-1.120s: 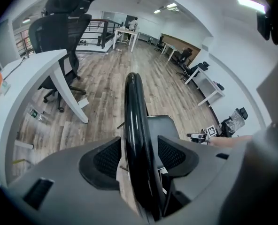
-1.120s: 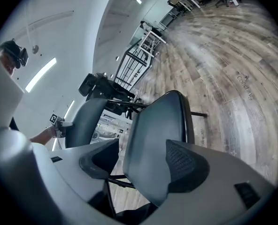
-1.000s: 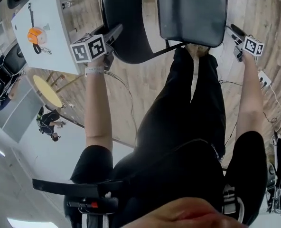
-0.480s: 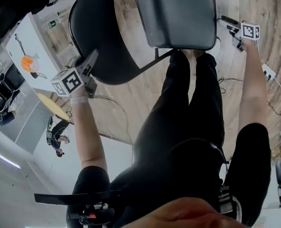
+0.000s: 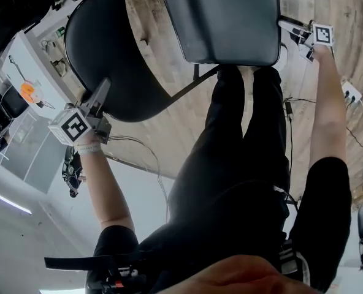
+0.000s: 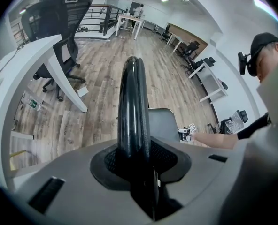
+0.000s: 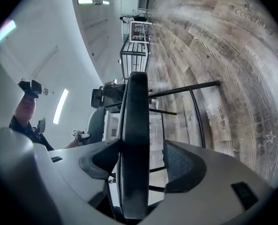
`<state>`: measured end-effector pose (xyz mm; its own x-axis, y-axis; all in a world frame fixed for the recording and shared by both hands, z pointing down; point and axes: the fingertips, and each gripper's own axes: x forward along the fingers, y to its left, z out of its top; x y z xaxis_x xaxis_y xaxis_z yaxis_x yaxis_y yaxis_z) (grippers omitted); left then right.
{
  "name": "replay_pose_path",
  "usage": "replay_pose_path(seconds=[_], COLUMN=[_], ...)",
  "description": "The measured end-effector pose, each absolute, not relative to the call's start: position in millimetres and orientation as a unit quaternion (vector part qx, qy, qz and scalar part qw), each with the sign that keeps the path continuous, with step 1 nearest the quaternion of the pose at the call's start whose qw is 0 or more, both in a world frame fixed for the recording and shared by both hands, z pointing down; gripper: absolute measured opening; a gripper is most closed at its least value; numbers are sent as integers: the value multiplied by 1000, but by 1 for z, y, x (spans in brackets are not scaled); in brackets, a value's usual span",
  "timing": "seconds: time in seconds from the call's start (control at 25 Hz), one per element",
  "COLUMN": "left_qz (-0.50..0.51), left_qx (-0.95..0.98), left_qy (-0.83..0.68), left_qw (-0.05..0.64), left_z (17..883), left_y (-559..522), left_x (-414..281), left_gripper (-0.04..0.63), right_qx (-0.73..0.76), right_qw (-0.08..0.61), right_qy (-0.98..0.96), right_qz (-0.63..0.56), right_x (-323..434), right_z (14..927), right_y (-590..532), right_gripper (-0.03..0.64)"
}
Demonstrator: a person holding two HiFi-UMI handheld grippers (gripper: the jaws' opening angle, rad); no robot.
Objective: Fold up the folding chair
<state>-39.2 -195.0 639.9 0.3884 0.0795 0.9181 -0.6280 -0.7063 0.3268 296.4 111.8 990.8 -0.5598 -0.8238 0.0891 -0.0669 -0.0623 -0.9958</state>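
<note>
With left gripper [image 5: 100, 90] jaws closing on backrest [image 5: 111, 54], I'd clamp right gripper [image 5: 290, 27], slack astride seat [image 5: 230, 17] edge, before folding.

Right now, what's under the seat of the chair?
From above, the seat covers most of what is below it. A black frame bar pokes out from under its near edge, above the wooden floor. The person's legs reach that edge. The floor straight beneath is hidden.
</note>
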Motion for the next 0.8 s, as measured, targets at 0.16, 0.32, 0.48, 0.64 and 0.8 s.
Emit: replay_pose_path(seconds=[0.16, 0.32, 0.48, 0.64, 0.8], left_qz=[523, 525, 520, 517, 512], left_qx=[762, 761, 764, 763, 767], left_qy=[-177, -170, -163, -151, -149], left_qw=[338, 340, 345, 357, 357], left_z=[643, 640, 643, 644, 636], left_y=[-195, -196, -195, -192, -194], left_x=[-39, -41, -36, -39, -41], left_gripper=[104, 97, 89, 83, 72], right_qx=[-345, -303, -293, -299, -293], right_qw=[324, 374, 392, 389, 378], right_qy=[635, 638, 640, 635, 639], right_qz=[-610, -601, -593, -597, -602], right_x=[297, 287, 291, 290, 286], right_z=[985, 976, 974, 973, 960], right_y=[106, 99, 102, 101, 95], right_gripper=[289, 245, 202, 199, 198])
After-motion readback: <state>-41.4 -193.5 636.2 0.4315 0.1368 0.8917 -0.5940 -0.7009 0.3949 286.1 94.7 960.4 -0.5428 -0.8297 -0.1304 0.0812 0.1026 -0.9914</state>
